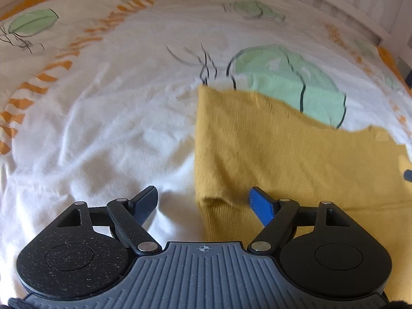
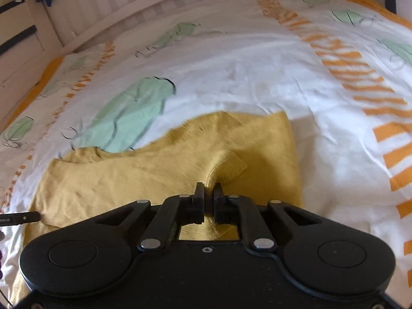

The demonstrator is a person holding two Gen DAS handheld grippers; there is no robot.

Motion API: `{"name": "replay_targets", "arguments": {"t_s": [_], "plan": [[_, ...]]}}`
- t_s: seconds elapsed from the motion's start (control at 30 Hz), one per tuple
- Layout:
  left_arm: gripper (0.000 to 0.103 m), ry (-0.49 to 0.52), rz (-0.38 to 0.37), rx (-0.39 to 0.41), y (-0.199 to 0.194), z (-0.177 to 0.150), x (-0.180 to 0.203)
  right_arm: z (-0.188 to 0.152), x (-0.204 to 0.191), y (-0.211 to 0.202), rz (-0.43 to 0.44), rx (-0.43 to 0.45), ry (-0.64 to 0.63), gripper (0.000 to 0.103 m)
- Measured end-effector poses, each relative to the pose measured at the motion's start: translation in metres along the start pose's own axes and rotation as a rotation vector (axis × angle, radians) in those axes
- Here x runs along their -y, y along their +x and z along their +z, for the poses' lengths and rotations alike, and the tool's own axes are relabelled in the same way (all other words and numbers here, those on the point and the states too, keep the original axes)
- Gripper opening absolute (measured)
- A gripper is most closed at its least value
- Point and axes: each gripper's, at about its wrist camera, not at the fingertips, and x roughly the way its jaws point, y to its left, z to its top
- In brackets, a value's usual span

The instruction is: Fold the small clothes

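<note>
Nearest the right wrist camera, the right gripper [image 2: 209, 189] is pinching a ribbed sleeve cuff [image 2: 228, 168] of the yellow sweater [image 2: 123, 180], jaws clenched on the knit. The left gripper [image 1: 203, 200] is hovering with jaws spread wide at the sweater's folded lower edge, holding nothing. The sweater is lying flat on the bed sheet [image 1: 103, 118], white with green and orange prints. Carrying the cuff low across the body should keep the fold smooth.
</note>
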Motion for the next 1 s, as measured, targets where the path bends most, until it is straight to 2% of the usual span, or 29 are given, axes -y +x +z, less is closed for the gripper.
{"name": "replay_targets", "arguments": {"t_s": [0.17,0.27,0.5,0.67,0.77,0.9,1.0], "plan": [[0.077,-0.028,0.011,0.094,-0.016,0.011,-0.003,0.011,-0.022,-0.031,0.082,0.073,-0.058,0.012],[0.077,-0.037,0.023,0.121,-0.019,0.013,-0.003,0.016,-0.022,-0.049,0.053,0.128,-0.080,0.012],[0.077,-0.021,0.052,0.070,-0.004,0.009,-0.003,0.007,0.006,-0.015,-0.098,0.006,-0.061,0.012],[0.077,-0.011,0.061,0.063,-0.005,0.006,-0.005,0.003,0.008,-0.010,-0.096,-0.023,-0.053,0.014],[0.078,0.008,0.107,0.010,0.004,0.002,-0.008,0.003,0.012,-0.008,-0.116,-0.047,-0.047,0.021],[0.081,-0.009,0.101,-0.006,0.008,0.000,-0.015,0.001,0.026,-0.006,-0.164,-0.071,0.006,0.024],[0.081,-0.004,0.108,-0.006,0.008,0.000,-0.013,0.004,0.026,-0.010,-0.204,-0.048,-0.004,0.041]]}}
